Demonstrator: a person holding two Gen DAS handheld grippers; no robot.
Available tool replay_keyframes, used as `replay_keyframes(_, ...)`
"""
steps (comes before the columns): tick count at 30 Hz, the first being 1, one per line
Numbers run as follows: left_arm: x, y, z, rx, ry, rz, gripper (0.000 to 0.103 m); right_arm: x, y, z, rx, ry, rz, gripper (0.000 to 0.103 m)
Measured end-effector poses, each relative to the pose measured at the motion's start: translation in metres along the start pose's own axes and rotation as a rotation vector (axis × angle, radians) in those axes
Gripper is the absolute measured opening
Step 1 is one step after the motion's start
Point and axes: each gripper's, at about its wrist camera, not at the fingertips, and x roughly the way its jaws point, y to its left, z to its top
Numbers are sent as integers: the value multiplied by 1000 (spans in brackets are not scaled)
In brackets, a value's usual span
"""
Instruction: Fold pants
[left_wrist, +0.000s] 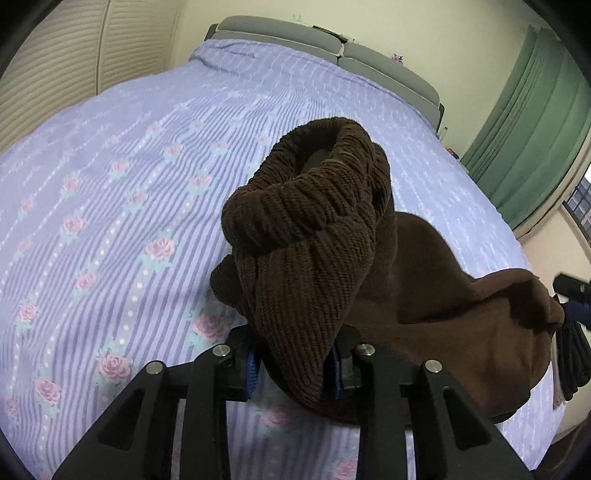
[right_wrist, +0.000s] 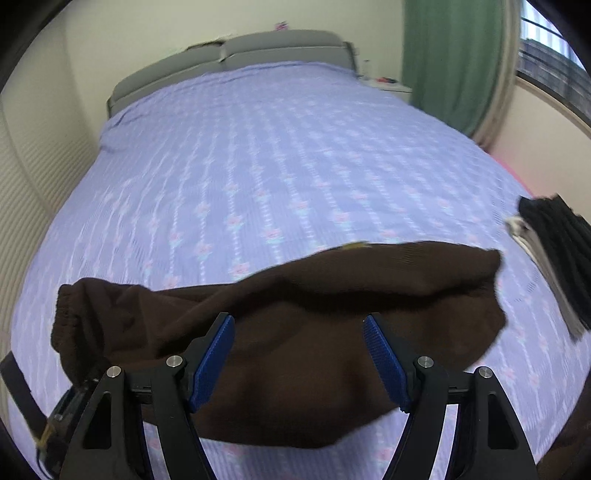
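Observation:
The brown knit pants (left_wrist: 306, 258) lie bunched on the bed. My left gripper (left_wrist: 295, 363) is shut on a fold of them near the ribbed waistband, which stands up in front of the camera. In the right wrist view the pants (right_wrist: 295, 332) spread across the near part of the bed, waistband at the left. My right gripper (right_wrist: 299, 350) is open above the pants, its blue pads (right_wrist: 214, 358) wide apart and holding nothing. The left gripper (right_wrist: 70, 406) shows at the lower left under the waistband.
The bed has a lilac flowered cover (left_wrist: 110, 221) and a grey headboard (right_wrist: 229, 55). A dark folded garment pile (right_wrist: 554, 251) lies at the right edge. Green curtains (right_wrist: 454, 55) and a window are at the right, louvred doors (left_wrist: 55, 74) at the left.

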Motion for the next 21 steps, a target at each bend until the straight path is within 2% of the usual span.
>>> replay_keyframes(5, -2, 10, -7, -24, 24, 24, 50, 13, 18, 7, -56, 6, -2, 73)
replay_keyframes(10, -43, 6, -14, 10, 33, 136, 50, 10, -2, 20, -28, 22, -15, 73)
replay_keyframes(13, -71, -5, -7, 52, 4, 198, 50, 4, -18, 26, -13, 37, -12, 73)
replay_keyframes(17, -87, -31, 18, 125, -52, 141, 50, -7, -40, 35, -11, 32, -29, 73)
replay_keyframes(21, -68, -65, 42, 197, -71, 24, 50, -12, -71, 41, 2, 13, -52, 73)
